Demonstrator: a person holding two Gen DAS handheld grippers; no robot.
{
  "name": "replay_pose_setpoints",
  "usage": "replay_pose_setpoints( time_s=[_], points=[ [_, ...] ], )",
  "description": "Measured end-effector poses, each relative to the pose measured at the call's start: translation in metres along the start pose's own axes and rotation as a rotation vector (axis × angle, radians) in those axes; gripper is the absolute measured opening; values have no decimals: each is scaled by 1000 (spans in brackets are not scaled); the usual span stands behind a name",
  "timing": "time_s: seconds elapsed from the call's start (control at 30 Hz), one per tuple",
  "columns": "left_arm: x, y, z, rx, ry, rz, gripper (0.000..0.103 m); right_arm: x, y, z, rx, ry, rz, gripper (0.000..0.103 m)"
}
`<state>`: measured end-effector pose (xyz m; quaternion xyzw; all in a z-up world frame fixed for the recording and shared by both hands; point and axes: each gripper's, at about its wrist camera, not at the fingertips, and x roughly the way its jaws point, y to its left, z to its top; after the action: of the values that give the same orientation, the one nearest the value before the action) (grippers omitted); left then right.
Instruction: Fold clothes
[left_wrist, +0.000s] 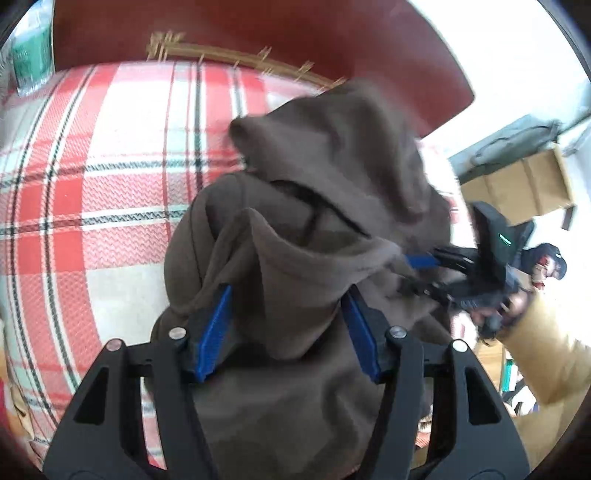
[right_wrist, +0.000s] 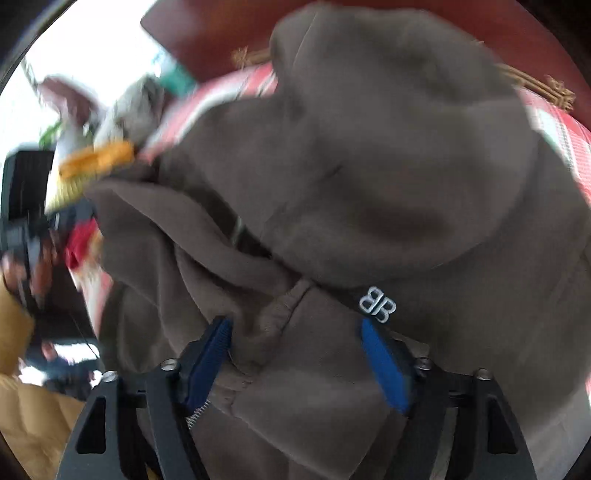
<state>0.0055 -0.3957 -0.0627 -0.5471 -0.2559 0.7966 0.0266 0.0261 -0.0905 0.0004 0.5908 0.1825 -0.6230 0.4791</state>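
Plaid bedspread, red, white and green: carries the bunched brown hoodie. Left claw: blue pads pinching a thick fold of it. Right claw: fabric bunched between its pads, grip uncertain; small white "BB" monogram just above.

Daylight floods both views from blown-out white areas — far right in the left wrist view, far left in the right wrist view. The fisheye lens bends the plaid bedcover into curves and darkens the corners. The right wrist view is smeared by motion blur — the brown garment looks soft, its left background unreadable.
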Motion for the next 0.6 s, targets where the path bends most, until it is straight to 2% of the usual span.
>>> replay_pose_setpoints(
  time_s=[0.03, 0.07, 0.1, 0.2, 0.23, 0.27, 0.33, 0.37, 0.43, 0.57, 0.6],
  points=[
    [3, -2, 1, 7, 0, 22, 62, 1, 2, -3, -23, 13, -20, 33],
    [5, -4, 4, 11, -7, 39, 62, -2, 3, -5, -35, 12, -39, 21],
    [7, -6, 7, 16, -15, 55, 62, -11, 2, -6, -28, -4, -59, 17],
    [8, -3, 11, 0, -33, 87, 62, -44, -4, -9, 19, -101, -153, 16],
    [9, -2, 11, -4, -36, 103, 62, -53, -6, -10, 38, -132, -179, 19],
    [8, -2, 10, -9, -41, 114, 62, -52, -9, -11, 48, -122, -186, 27],
    [2, 0, 6, -30, -65, 110, 62, -34, -12, -14, 51, -40, -198, 42],
    [-6, 3, 4, -46, -94, 103, 62, -31, -12, -16, 56, -25, -218, 54],
    [-24, 7, -2, -75, -154, 95, 62, -40, -11, -19, 95, -70, -221, 54],
    [-51, 6, -25, -63, -218, 13, 62, -94, 11, -34, 119, -281, -152, 55],
    [-46, 3, -31, -36, -194, 11, 62, -99, 20, -35, 98, -301, -129, 55]
  ],
)
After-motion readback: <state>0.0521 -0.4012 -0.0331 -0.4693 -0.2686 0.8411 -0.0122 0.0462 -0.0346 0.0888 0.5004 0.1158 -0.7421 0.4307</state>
